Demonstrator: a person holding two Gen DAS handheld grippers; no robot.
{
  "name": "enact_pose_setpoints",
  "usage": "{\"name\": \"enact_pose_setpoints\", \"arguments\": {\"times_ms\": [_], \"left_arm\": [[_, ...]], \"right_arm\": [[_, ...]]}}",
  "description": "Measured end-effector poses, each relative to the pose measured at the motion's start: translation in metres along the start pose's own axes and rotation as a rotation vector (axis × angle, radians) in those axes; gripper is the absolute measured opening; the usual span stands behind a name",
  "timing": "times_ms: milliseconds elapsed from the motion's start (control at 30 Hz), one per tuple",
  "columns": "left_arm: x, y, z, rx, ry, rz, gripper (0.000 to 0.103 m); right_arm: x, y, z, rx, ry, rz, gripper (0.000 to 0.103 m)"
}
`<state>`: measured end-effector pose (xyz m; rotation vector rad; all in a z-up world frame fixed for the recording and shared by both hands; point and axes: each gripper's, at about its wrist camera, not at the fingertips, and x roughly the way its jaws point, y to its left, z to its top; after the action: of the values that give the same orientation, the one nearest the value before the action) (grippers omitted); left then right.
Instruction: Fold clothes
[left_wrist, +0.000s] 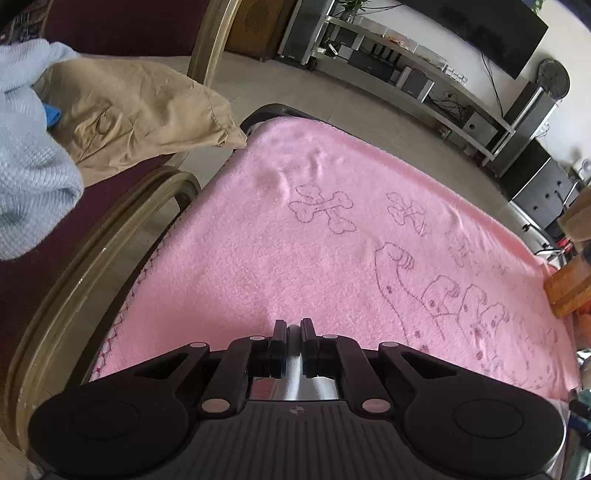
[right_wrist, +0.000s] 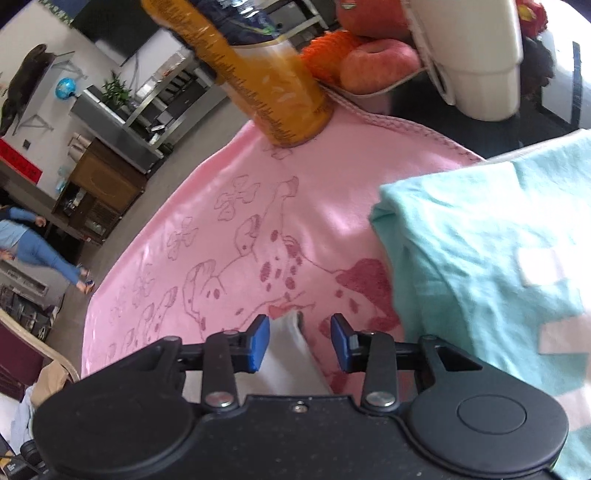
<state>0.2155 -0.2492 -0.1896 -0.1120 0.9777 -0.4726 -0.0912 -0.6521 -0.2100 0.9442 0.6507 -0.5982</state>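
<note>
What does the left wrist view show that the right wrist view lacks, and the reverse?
Left wrist only: a tan garment and a light blue knitted cloth on a dark red chair, plus the left gripper, shut. Right wrist only: a folded mint green shirt, red apples, and the open right gripper. Both: the pink towel with printed dogs and the orange cylindrical container.

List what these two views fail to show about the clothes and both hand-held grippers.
- Teal garment, right wrist view: cut off by the right edge; full shape unknown.
- Tan garment, left wrist view: partly hidden under the light blue cloth.
- Left hand-held gripper: nearly closed; whether it pinches the pink towel is unclear.
- Right hand-held gripper: open, empty.
</note>
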Motion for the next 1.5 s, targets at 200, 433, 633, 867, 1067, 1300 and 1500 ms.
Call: {"name": "enact_pose_setpoints", "arguments": {"times_ms": [200,433,633,867,1067,1300,1500], "left_arm": [[-0.004,-0.01,-0.003,0.077,-0.049,0.063,0.004],[0.014,-0.04,-0.021,0.361,-0.116,0.284,0.007],[-0.013,-0.025,-0.019,0.291,-0.128,0.359,0.023],[-0.11,0.0,-0.058,0.205,-0.194,0.271,0.033],[-0.144,-0.006,-0.121,0.258,-0.136,0.11,0.034],[-0.101,-0.025,-0.139,0.328,0.024,0.185,0.034],[-0.107,0.006,-0.144,0.24,0.045,0.404,0.043]], "right_arm": [[0.014,0.017,-0.002,-0.101,-0.032,-0.07,0.005],[0.02,0.034,-0.01,-0.277,-0.118,-0.224,0.005],[-0.002,0.036,-0.013,-0.255,-0.153,-0.206,0.021],[-0.093,0.037,-0.047,-0.16,-0.213,-0.02,0.053],[-0.084,0.023,-0.084,-0.106,-0.044,0.036,0.054],[-0.073,0.007,-0.128,-0.041,0.154,0.101,0.049],[-0.088,-0.037,-0.13,0.159,0.138,0.094,0.015]]}}
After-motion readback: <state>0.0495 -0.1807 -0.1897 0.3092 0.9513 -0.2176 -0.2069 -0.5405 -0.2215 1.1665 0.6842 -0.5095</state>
